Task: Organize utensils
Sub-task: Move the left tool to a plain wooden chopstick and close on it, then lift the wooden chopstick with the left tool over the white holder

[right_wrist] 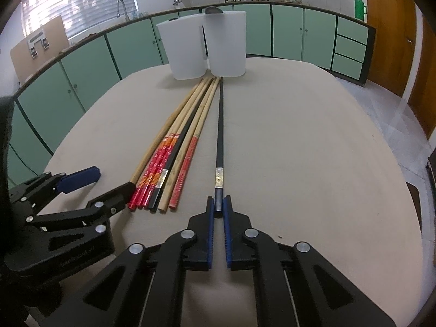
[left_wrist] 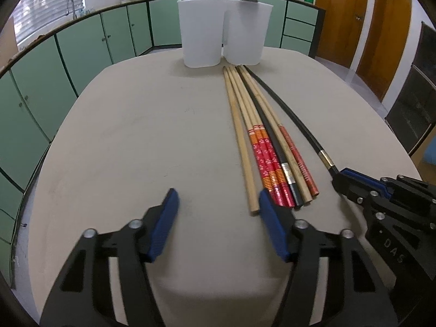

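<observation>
Looking along the left tongs (left_wrist: 218,212), the blue pads stand apart over bare beige counter (left_wrist: 122,136), nothing between them; the bundle of wooden and red-patterned chopsticks (left_wrist: 261,147) lies just beside the right pad. Two translucent white plastic containers (left_wrist: 223,32) wait at the far end.

From the right wrist, the right tongs (right_wrist: 218,208) are clamped on the handle end of a single black chopstick (right_wrist: 219,136), apart from the bundle. Lifting and carrying it to a container seems next.
</observation>
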`<state>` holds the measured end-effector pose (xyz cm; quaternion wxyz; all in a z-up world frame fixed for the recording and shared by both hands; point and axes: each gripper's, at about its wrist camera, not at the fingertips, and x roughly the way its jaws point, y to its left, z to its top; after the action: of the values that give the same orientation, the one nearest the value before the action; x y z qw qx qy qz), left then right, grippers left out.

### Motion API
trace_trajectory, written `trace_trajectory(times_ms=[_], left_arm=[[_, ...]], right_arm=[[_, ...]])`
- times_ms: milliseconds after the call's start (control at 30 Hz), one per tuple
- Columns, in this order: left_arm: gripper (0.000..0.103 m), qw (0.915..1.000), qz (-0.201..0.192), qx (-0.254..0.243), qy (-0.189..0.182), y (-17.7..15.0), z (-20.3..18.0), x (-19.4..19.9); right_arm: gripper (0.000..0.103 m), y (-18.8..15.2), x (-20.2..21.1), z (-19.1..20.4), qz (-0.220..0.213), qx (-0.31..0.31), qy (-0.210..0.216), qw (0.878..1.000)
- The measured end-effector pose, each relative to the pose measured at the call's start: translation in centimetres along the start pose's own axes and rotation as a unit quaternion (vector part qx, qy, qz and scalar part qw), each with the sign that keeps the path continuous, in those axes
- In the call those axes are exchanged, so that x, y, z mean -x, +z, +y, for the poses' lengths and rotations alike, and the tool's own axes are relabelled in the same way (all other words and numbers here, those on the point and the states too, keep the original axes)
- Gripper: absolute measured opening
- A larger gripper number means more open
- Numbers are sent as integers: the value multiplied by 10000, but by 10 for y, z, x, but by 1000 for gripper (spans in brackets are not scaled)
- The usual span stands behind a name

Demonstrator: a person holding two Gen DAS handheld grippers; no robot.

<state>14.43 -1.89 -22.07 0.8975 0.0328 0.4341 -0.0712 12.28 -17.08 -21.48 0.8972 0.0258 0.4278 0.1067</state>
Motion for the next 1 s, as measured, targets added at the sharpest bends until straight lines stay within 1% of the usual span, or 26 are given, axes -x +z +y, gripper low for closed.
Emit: trace_trajectory(times_ms=[33, 100, 133, 200, 267, 500, 633, 867, 1000], left_arm=[[47, 10000, -15, -20, -27, 0, -2, 0], [33, 9999, -28, -37, -108, 0, -5, 1], [30, 9999, -32, -50, -145, 0, -7, 1], [16, 9997, -43, -77, -217, 0, -10, 1], [8, 9995, -47, -101, -302, 0, -13, 1], [7, 9995, -65, -34, -300, 0, -13, 3], [7, 9996, -182, -41, -230, 2, -11, 12], [6, 9982, -594, -31, -125, 14, -1, 46], [6, 9951, -988, -23, -100, 30, 3, 72]], right_arm=[[7, 0, 0, -1, 2, -5, 8, 10000], [7, 0, -1, -1, 2, -40, 50, 10000], [7, 0, -1, -2, 2, -57, 70, 10000], [7, -1, 0, -3, -4, -78, 93, 9999], [7, -1, 0, -4, -10, -77, 89, 9999], [6, -1, 4, -7, -83, -171, 112, 9998], [6, 0, 11, -9, -187, -170, 78, 9997], [6, 12, 36, -15, -472, -217, 67, 9986], [6, 27, 55, -18, -752, -216, 66, 9969]])
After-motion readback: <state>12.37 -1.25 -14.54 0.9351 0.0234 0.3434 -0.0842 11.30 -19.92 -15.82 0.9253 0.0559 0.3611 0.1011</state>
